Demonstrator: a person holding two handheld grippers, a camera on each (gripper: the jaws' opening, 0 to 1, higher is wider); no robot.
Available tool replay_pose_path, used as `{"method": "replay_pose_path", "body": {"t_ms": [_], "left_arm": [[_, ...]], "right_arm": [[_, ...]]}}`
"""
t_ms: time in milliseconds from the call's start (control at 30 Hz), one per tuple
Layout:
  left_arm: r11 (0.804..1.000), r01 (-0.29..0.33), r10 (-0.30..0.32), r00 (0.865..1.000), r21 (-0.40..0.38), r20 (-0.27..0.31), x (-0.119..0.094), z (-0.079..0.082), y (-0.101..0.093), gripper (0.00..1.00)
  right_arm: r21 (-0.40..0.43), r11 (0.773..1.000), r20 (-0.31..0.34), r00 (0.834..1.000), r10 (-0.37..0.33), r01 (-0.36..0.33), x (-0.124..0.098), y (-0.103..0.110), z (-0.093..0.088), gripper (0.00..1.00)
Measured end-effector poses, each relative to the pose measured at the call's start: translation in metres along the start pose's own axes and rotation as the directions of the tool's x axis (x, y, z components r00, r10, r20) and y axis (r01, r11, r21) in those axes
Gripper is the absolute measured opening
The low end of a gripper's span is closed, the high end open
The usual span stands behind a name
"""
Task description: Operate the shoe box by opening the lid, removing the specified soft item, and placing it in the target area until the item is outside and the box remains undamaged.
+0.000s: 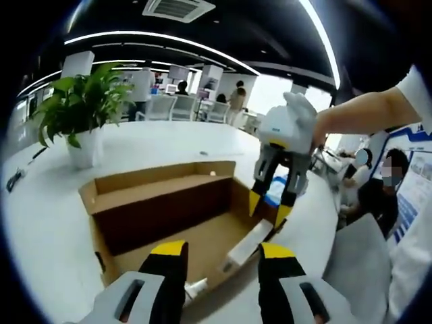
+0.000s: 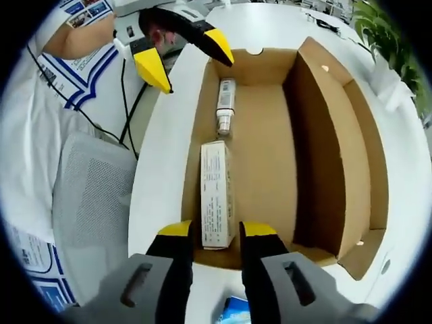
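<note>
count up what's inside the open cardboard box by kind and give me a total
Long white carton: 1
White tube or bottle: 1
Total inside the cardboard box: 2

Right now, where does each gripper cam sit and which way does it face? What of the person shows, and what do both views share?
Left gripper view: low at one end of the open cardboard box, looking along it toward a potted plant; own open jaws at bottom, right gripper above the box, forearm behind.
Right gripper view: above the box, looking down inside at a white carton and a tube; own jaws at bottom, left gripper at the far end.
Shared: box, carton, white table.
</note>
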State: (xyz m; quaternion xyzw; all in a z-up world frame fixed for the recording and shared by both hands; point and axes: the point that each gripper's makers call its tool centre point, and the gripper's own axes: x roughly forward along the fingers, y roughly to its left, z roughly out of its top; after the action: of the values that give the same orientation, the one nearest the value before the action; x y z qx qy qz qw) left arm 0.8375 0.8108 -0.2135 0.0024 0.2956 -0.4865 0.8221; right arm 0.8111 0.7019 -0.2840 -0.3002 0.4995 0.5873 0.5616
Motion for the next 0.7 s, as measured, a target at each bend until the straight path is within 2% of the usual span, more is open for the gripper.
{"method": "replay_pose_path", "body": {"t_ms": [267,500,700], "left_arm": [[1.0,-0.008,0.008,1.0,-0.014,0.003,0.0,-0.002,0.004,0.41],[1.0,-0.014,0.014,1.0,-0.022,0.006,0.0,-0.003,0.007,0.41],[1.0,-0.02,0.02,1.0,-0.023,0.001,-0.001,-0.007,0.009,0.41]], "right_arm": [[-0.017,1.0,-0.037,0.999,0.005,-0.005,0.015,-0.001,-0.004,0.23],[-0.022,1.0,-0.047,0.999,-0.003,0.002,0.026,0.001,-0.004,0.18],[-0.019,1.0,-0.044,0.999,-0.024,0.023,0.032,-0.003,-0.004,0.18]]}}
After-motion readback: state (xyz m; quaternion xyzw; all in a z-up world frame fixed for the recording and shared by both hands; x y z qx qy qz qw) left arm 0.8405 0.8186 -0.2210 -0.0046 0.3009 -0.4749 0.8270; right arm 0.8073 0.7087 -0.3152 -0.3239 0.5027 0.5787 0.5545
